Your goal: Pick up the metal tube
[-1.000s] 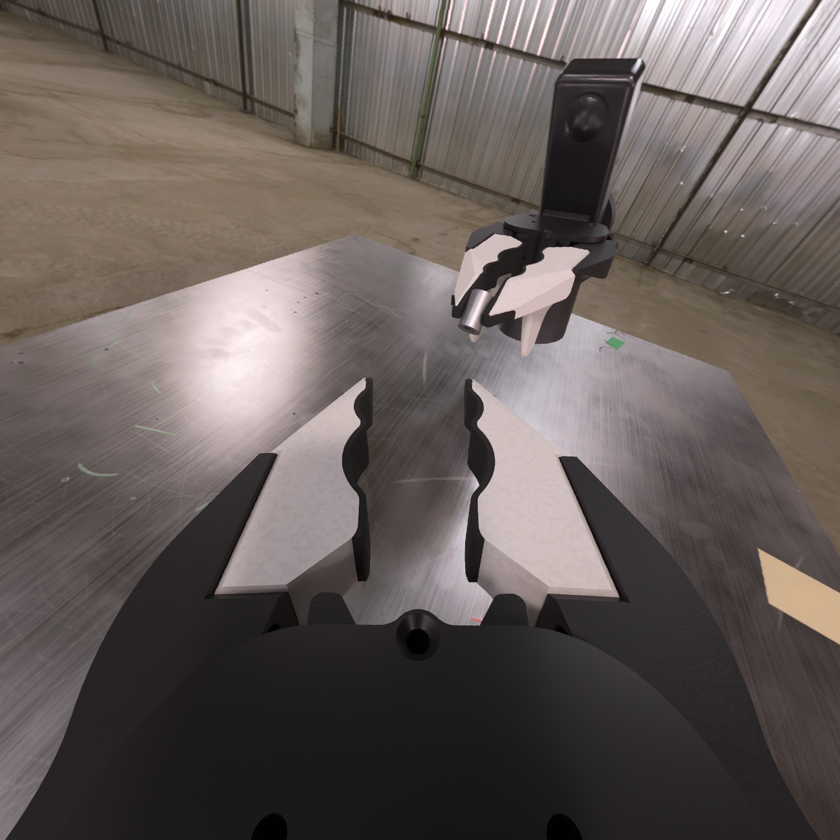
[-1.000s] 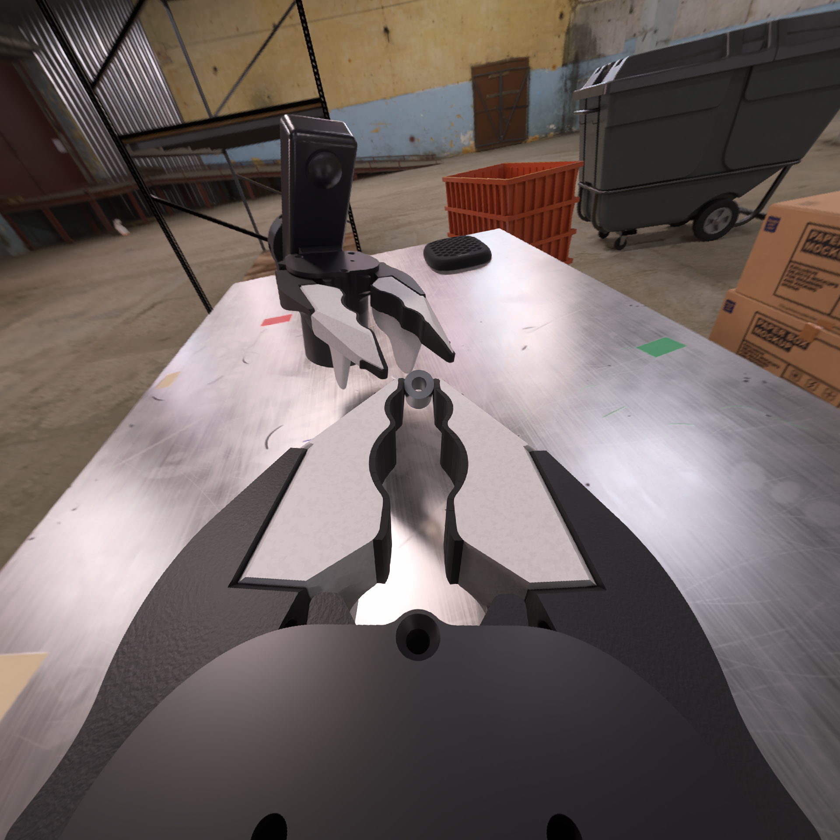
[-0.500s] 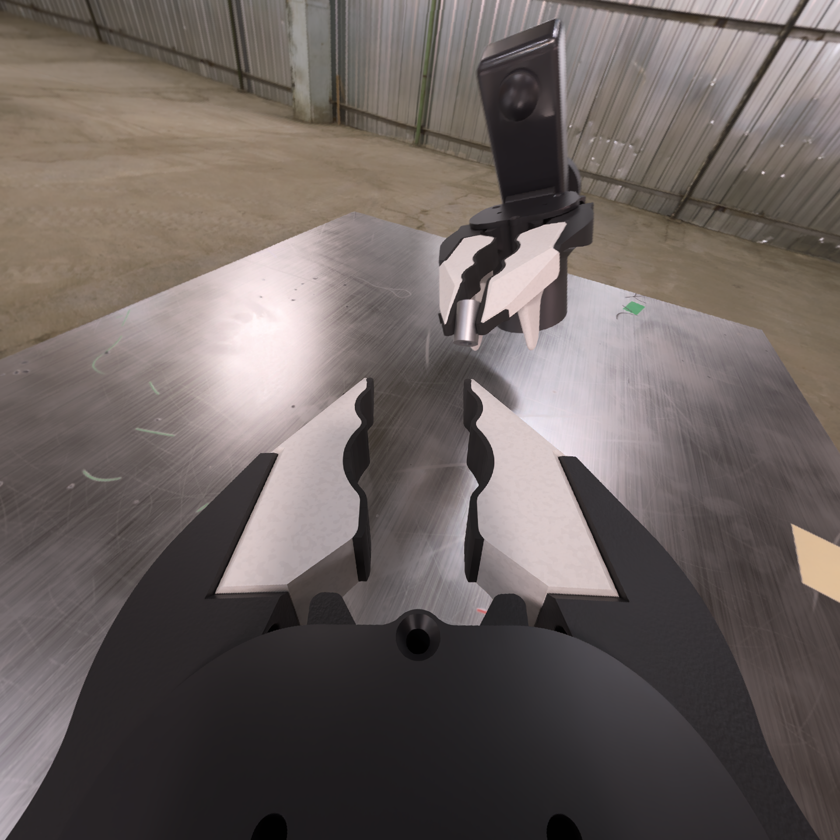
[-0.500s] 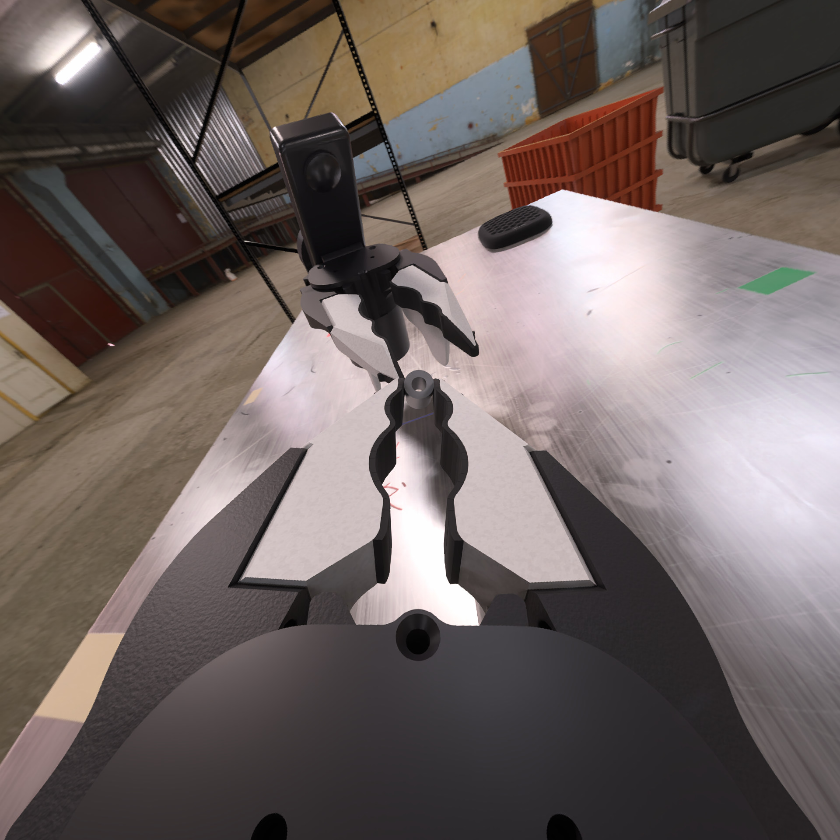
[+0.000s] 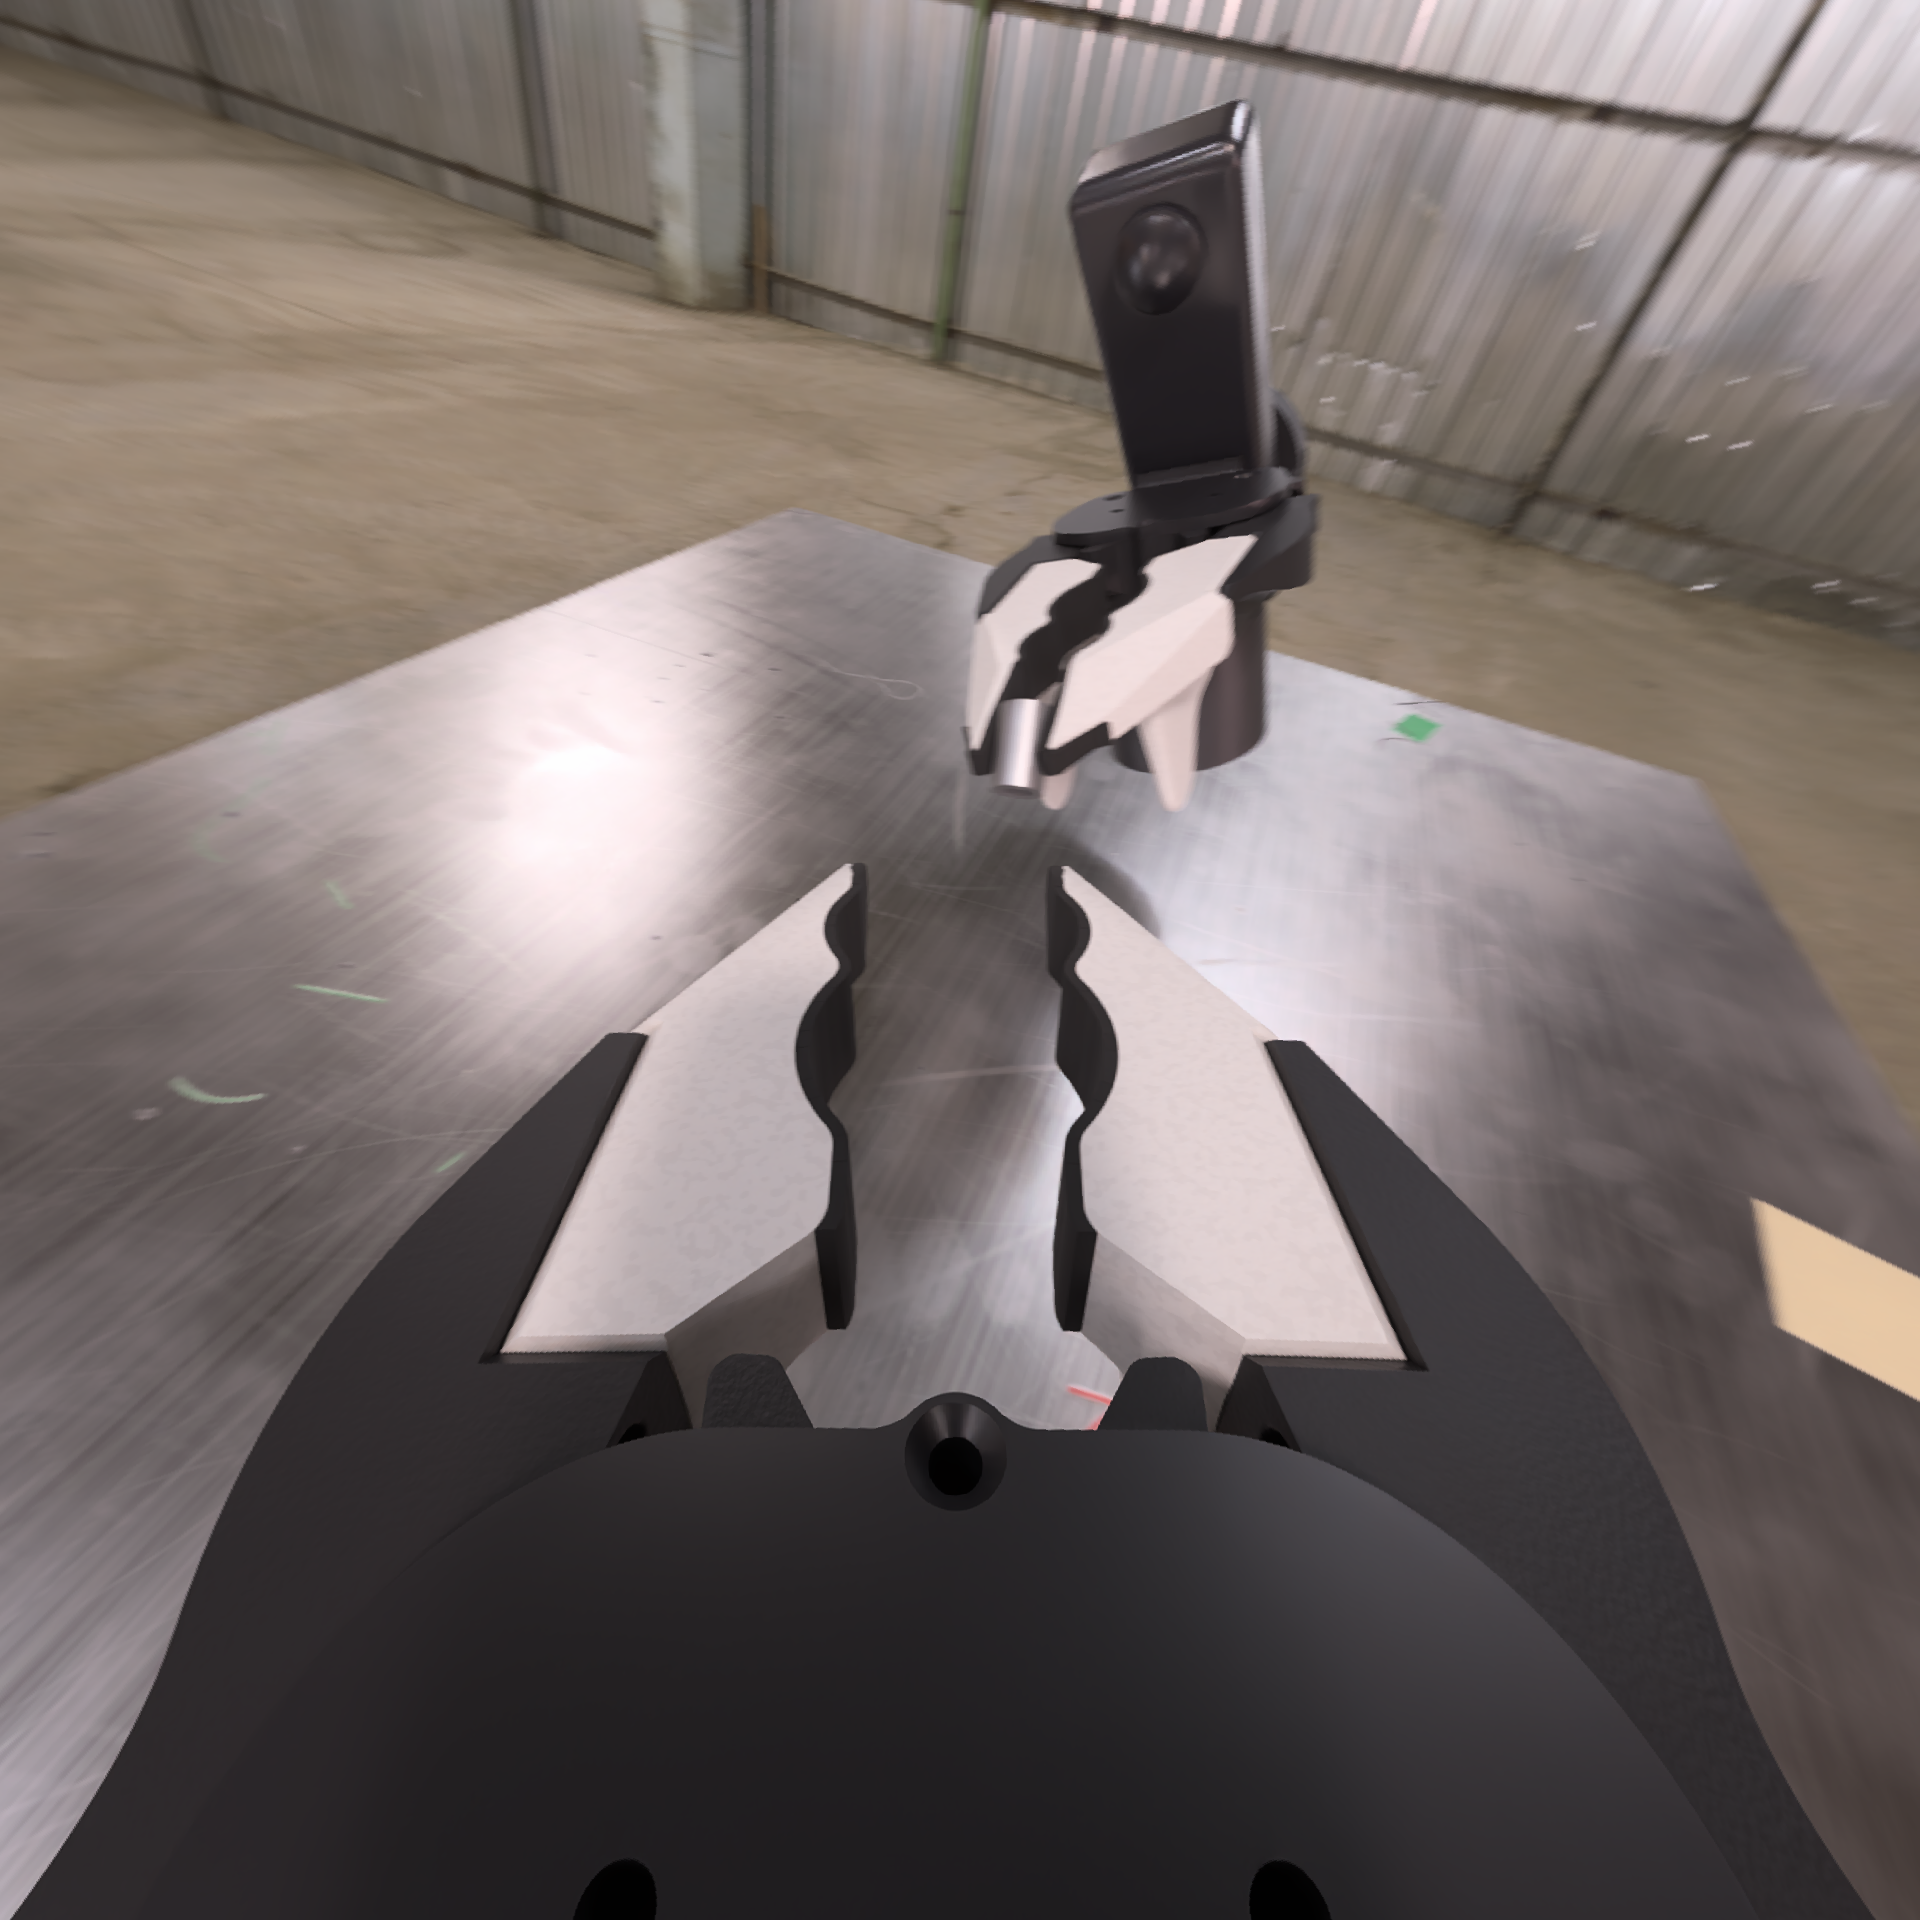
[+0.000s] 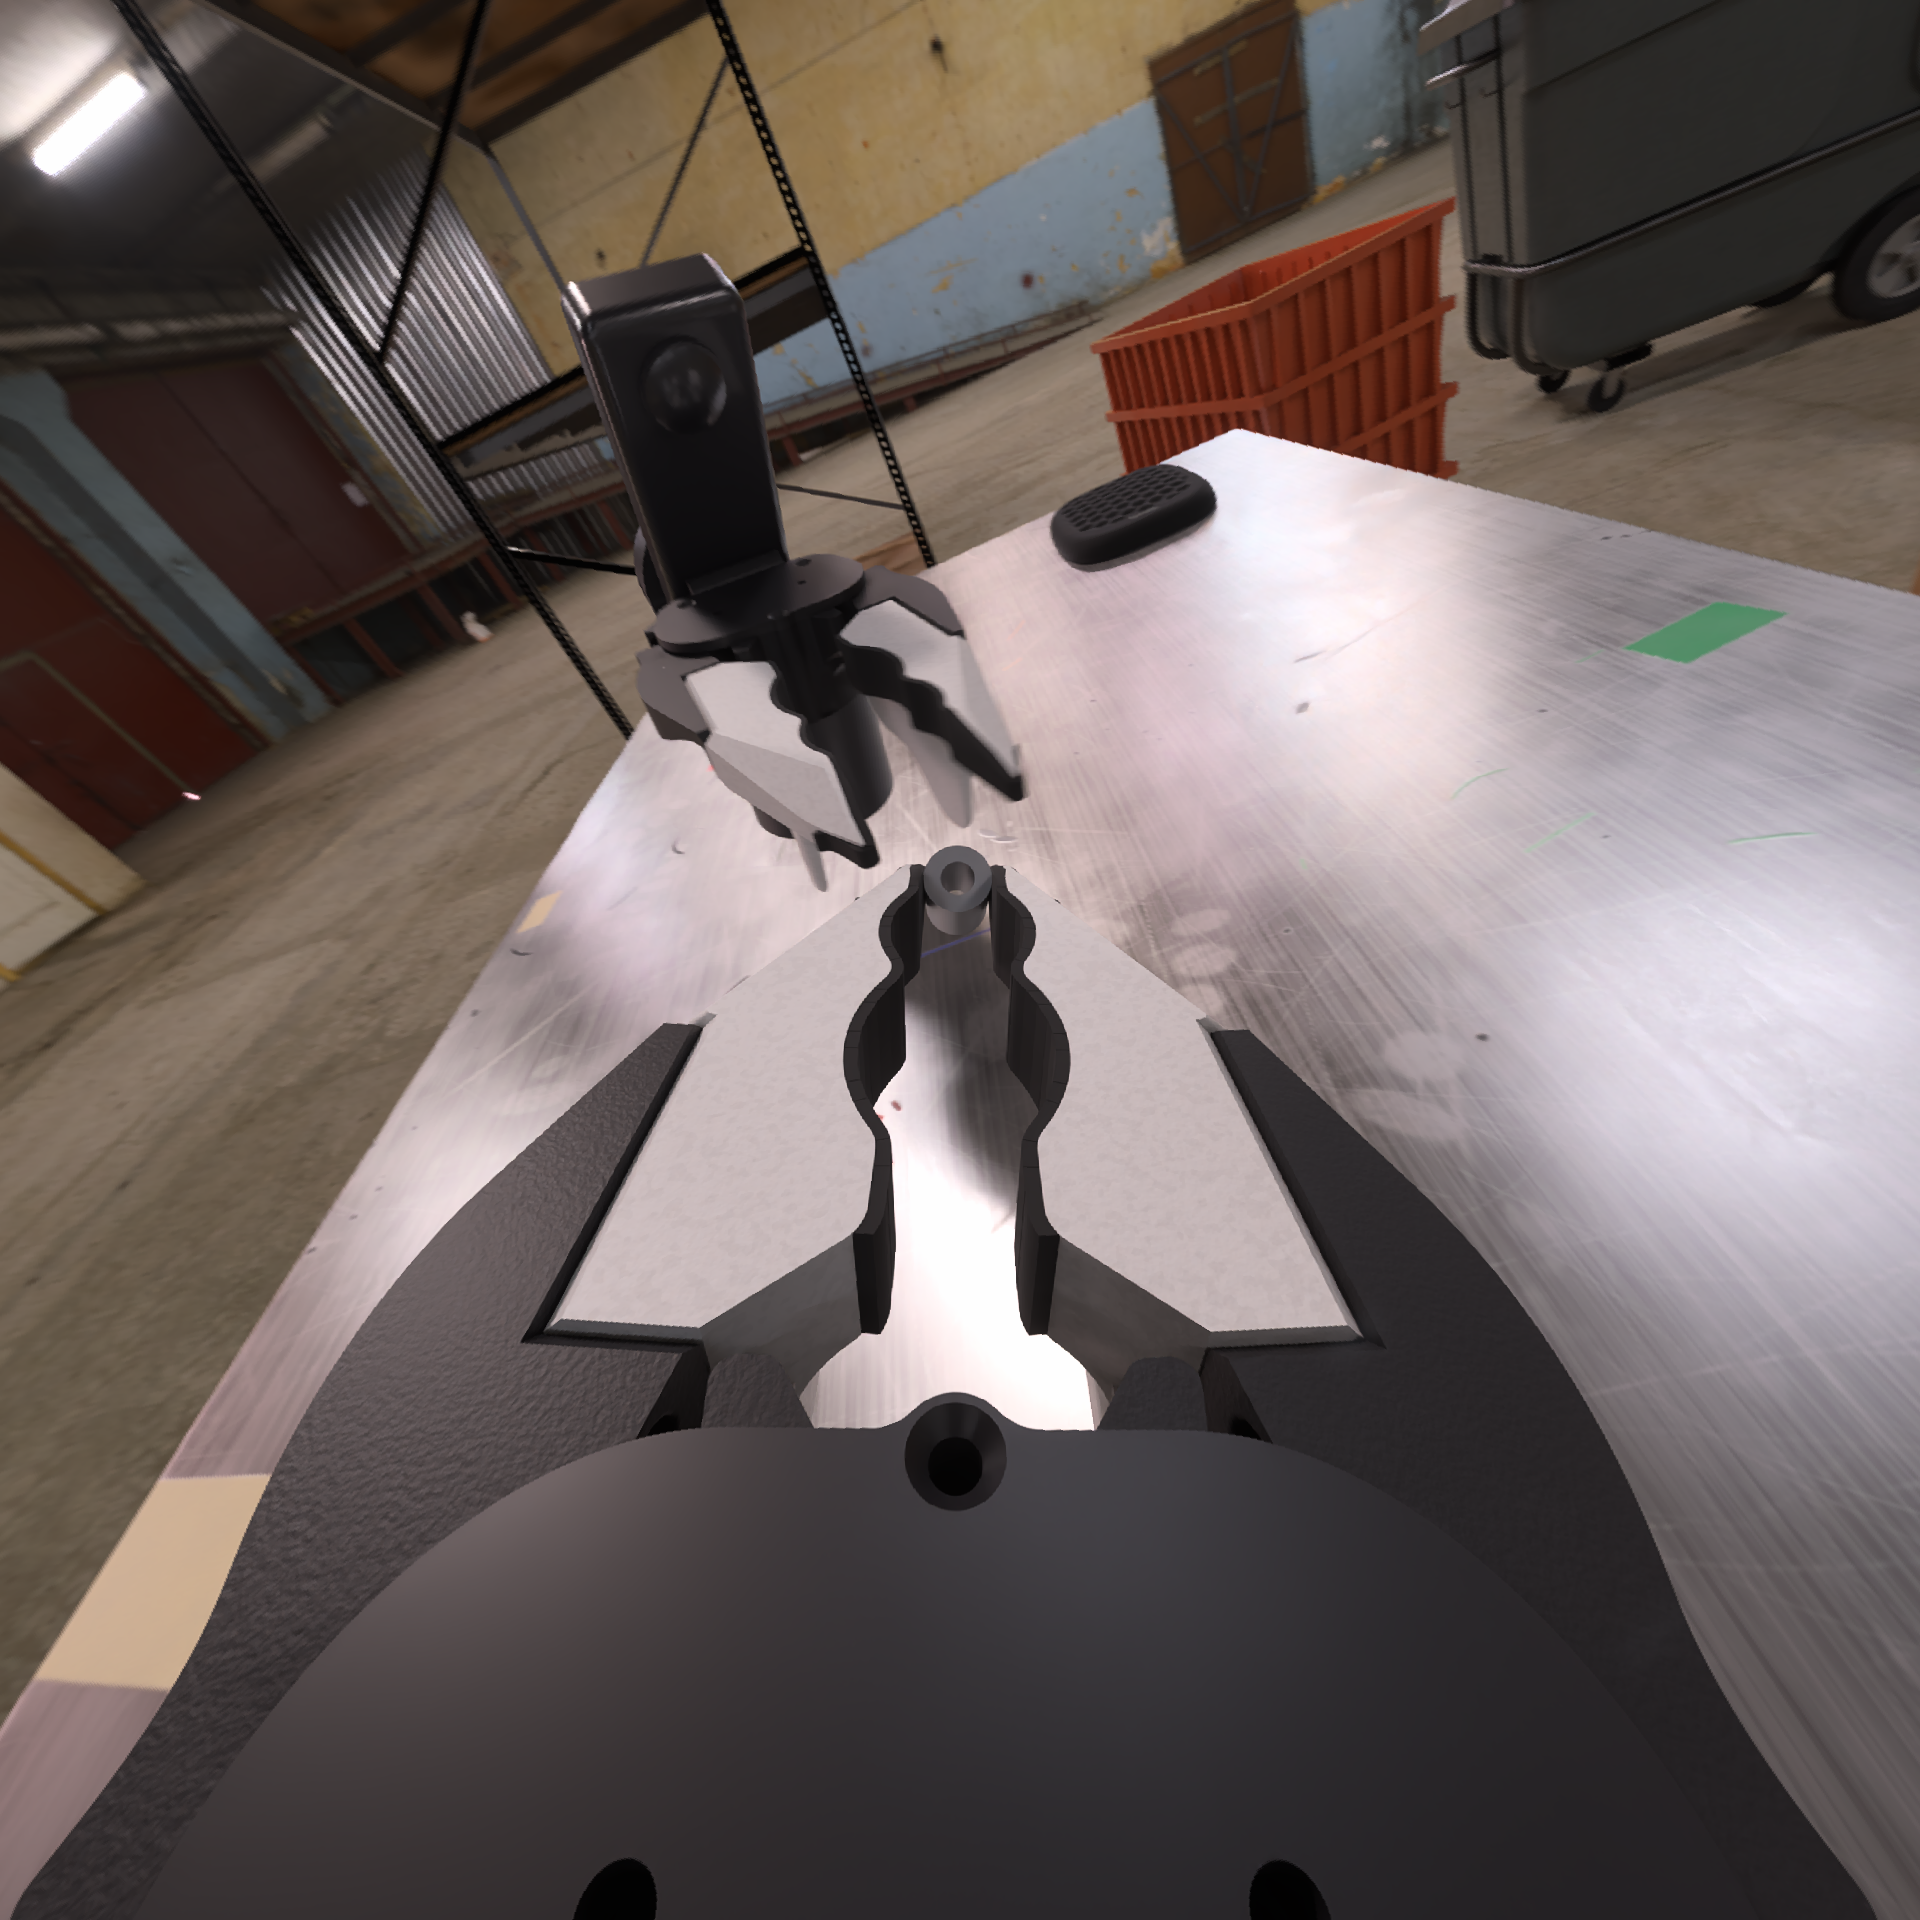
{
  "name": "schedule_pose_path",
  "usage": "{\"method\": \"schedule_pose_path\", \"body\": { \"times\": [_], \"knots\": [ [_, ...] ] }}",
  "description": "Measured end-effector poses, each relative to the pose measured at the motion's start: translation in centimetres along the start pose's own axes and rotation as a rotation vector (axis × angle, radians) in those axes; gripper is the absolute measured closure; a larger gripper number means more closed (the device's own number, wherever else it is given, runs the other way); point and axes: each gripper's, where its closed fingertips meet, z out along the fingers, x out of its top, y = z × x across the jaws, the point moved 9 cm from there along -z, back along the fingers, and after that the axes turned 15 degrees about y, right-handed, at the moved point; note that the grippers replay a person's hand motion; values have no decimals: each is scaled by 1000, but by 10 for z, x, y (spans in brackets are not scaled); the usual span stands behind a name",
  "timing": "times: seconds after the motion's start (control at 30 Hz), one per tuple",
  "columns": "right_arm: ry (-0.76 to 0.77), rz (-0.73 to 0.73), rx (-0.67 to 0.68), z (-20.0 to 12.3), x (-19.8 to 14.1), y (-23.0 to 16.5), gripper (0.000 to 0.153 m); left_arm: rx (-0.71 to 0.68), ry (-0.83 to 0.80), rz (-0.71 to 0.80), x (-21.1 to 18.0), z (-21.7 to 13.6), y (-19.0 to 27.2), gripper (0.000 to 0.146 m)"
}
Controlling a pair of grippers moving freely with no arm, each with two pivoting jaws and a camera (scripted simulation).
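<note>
Metal tube (image 6: 954, 890): short, hollow, rigid; we judge it light and slick, best held mid-length. We hold it clear of the steel table (image 6: 1455, 935), pinched at our right gripper (image 6: 956, 914) tips. Our left gripper (image 5: 954, 914) stands parted, empty. Tube's tilt seems slight; blur hinders.

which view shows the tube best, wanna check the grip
The left wrist view: it shows the tube side-on, its lower end poking out below the right gripper, above the table. The right wrist view shows only its open end, pinched at that gripper's fingertips.
</note>
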Motion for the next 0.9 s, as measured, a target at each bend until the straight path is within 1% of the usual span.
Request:
{"method": "schedule_pose_path", "body": {
  "times": [0.07, 0.13, 0.2, 0.33, 0.4, 0.47, 0.57, 0.63, 0.8, 0.9],
  "knots": [
    [-13, -38, -28, 0, 0, 1, 141, -73, -7, -69, -1, 0, 1, 125],
    [-33, -107, -57, 1, -1, -1, 141, -100, -21, -130, -3, 1, -1, 128],
    [-60, -211, -92, 3, -2, -4, 141, -92, -50, -179, -7, 3, -4, 125],
    [-144, -504, -180, 9, -8, -11, 141, -74, -87, -280, -12, 4, -9, 111],
    [-179, -595, -185, 13, -12, -16, 141, -89, -60, -320, -12, 3, -11, 109],
    [-191, -656, -175, 16, -15, -20, 141, -95, -35, -355, -12, 2, -13, 109],
    [-190, -717, -165, 17, -17, -23, 141, -112, -3, -410, -11, 2, -15, 108],
    [-184, -731, -163, 17, -17, -24, 141, -116, 11, -429, -11, 2, -17, 108],
    [-146, -708, -163, 15, -15, -22, 141, -102, 22, -420, -9, 1, -17, 108],
    [-105, -698, -198, 12, -10, -18, 141, -128, 34, -430, -8, 1, -16, 107]
  ]
}}
